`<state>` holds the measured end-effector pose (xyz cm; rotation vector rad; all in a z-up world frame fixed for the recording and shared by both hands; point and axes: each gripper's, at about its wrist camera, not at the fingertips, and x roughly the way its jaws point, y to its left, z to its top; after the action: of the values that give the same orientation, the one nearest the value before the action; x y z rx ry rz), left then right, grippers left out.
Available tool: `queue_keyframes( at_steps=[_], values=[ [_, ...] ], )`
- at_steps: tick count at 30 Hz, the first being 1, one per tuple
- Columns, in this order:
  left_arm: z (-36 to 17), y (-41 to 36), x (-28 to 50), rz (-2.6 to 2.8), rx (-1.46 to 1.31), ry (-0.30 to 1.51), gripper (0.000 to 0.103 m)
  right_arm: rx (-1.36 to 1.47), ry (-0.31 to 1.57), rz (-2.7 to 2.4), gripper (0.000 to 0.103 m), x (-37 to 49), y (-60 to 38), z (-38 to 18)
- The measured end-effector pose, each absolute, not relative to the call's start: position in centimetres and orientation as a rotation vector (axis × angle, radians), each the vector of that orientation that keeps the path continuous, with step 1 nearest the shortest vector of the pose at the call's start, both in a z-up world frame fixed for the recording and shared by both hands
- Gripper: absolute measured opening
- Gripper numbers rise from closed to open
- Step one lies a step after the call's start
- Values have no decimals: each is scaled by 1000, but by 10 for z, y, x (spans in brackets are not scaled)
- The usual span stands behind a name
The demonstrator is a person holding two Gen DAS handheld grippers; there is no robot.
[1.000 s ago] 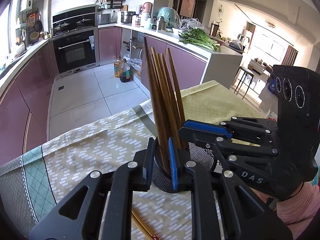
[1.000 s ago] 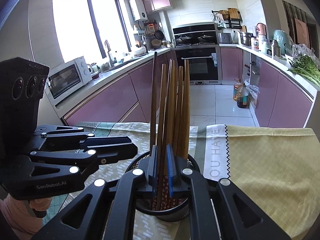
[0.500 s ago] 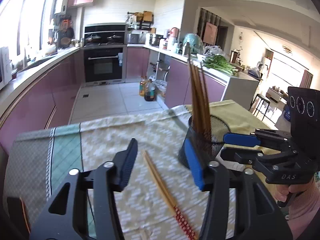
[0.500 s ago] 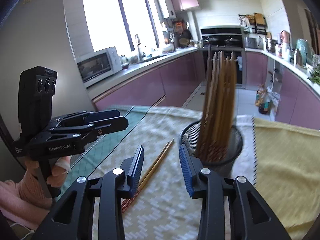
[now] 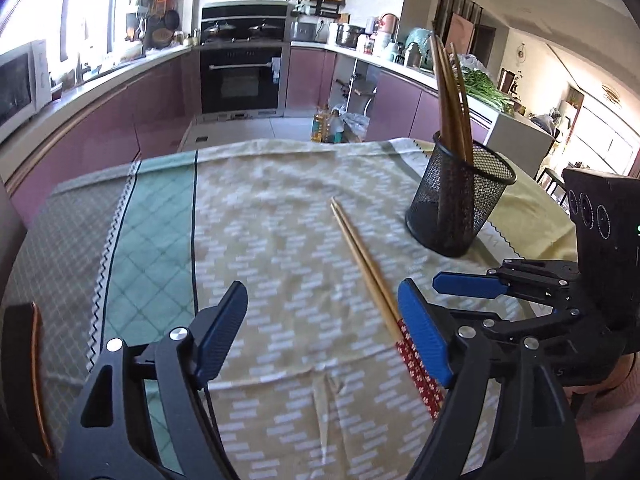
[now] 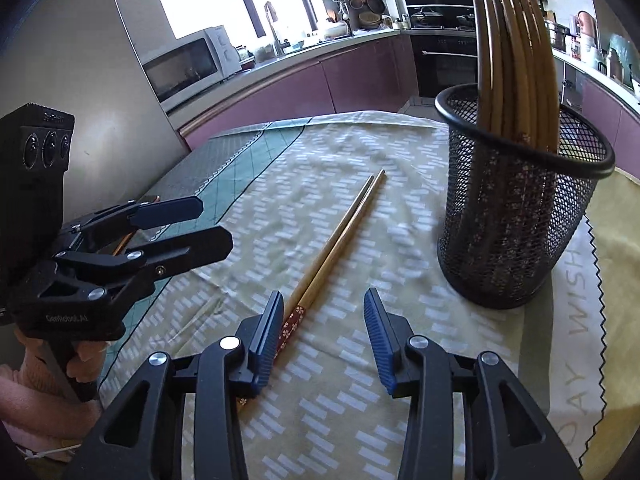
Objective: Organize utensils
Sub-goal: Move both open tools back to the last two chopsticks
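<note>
Left gripper (image 5: 322, 332) is spreading wide, nothing in it, just cloth (image 5: 280, 240) between the pads. Right gripper (image 6: 322, 334) is opening too and holds nothing; the red patterned end of the loose chopsticks (image 6: 340, 236) runs under its left pad, can't tell if it touches. That pair lies flat on the cloth, between both grippers. The mesh cup (image 6: 516, 216) stands nearby, upright, with the other chopsticks (image 6: 516, 60) leaning inside.
</note>
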<state>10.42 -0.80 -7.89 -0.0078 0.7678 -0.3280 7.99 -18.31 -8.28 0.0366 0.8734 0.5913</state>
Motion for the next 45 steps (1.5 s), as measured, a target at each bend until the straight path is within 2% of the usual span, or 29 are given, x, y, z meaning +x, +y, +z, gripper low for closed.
queue_keyframes(
  at_steps=[18,24,32,39,45],
  values=[
    [-89,-3,105,-311,-25,801,77,-40,899,548,40,80,-165,-87],
    [-93,-1,106,-312,-32,812,72,-40,901,537,37,80,-165,-88],
    [-94,-6,108,-325,-14,819,68,8,920,543,27,80,-176,-89],
    [-97,-21,108,-375,32,834,63,62,939,553,25,81,-188,-89],
    [-106,-36,112,-438,60,874,54,73,947,554,25,83,-193,-90]
  ],
)
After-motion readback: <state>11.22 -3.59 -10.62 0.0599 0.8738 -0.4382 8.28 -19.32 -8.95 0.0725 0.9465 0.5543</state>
